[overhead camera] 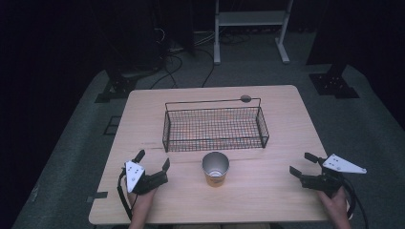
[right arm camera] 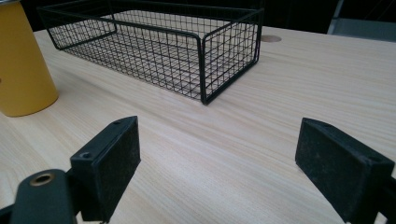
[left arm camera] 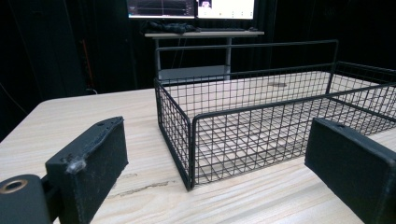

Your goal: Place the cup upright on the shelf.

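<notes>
Both the left tool point(overhead camera: 153, 162) and the right tool point(overhead camera: 302, 164) are held wide and empty low over the counter point(overhead camera: 267, 191), with the yellow cup point(overhead camera: 215, 169) standing upright between them. Such a tall, light cup could be tipped by a glancing jaw. It could also be knocked into the wire basket point(overhead camera: 215, 128) just behind it.

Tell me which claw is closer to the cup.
The left claw is closer to the cup; the right claw stands farther off at the table's edge.
</notes>
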Demonstrator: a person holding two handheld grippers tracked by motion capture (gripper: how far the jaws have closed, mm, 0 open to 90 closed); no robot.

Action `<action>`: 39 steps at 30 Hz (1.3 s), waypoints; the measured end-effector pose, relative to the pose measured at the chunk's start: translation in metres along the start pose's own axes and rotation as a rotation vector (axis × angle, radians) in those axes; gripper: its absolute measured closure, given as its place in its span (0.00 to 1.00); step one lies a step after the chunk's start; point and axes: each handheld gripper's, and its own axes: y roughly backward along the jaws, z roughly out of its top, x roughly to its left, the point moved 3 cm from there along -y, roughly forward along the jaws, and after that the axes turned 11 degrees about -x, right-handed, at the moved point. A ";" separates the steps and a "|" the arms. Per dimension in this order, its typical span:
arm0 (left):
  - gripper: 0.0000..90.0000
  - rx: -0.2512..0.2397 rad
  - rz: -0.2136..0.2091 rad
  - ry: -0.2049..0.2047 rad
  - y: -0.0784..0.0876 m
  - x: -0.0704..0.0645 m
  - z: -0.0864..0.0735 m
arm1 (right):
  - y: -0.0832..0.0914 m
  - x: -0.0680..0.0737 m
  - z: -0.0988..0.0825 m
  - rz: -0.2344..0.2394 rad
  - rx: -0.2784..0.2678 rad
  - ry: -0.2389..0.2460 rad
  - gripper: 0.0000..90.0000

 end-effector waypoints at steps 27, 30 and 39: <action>0.03 -0.017 -0.096 0.016 0.002 -0.017 0.005 | -0.001 0.000 -0.001 -0.007 0.011 0.003 0.14; 0.02 -0.016 -0.112 0.008 0.002 -0.022 0.006 | -0.001 0.000 -0.001 -0.007 0.011 0.003 0.14; 0.02 -0.021 -0.152 -0.007 0.001 -0.032 0.007 | -0.001 0.000 -0.001 -0.006 0.011 0.004 0.14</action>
